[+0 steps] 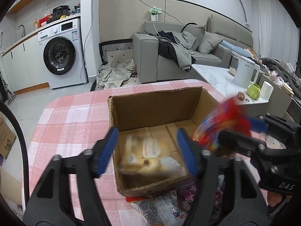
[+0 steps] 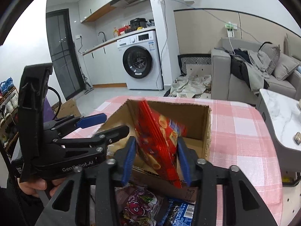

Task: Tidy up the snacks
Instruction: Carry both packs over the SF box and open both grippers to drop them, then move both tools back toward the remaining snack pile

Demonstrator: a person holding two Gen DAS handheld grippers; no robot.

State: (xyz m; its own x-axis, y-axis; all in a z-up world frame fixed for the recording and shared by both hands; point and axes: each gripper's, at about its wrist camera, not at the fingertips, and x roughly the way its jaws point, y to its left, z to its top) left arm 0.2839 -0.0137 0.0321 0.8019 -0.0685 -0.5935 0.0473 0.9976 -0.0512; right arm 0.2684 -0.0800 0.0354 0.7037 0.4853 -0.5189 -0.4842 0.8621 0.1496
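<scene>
An open cardboard box (image 1: 154, 96) (image 2: 169, 103) stands on the pink checked tablecloth (image 1: 75, 116) (image 2: 240, 131). My left gripper (image 1: 146, 150) (image 2: 109, 126) hangs open over the box's near left part. Below it a blurred yellowish packet (image 1: 148, 156) lies inside the box, clear of both pads. My right gripper (image 2: 156, 160) (image 1: 242, 130) is over the near right rim. A red snack bag (image 2: 160, 141) (image 1: 225, 120) stands on edge between its blue pads, blurred, with a gap at the left pad. The jaws are apart and do not press on it.
More snack packets lie in front of the box: a white one (image 1: 161, 207), a purple one (image 2: 139, 207) and a blue one (image 2: 180, 211). A marble side table (image 1: 216, 75) at the right carries a white kettle (image 1: 244, 71) and a green cup (image 1: 254, 91). A hand (image 2: 35, 186) holds the left gripper.
</scene>
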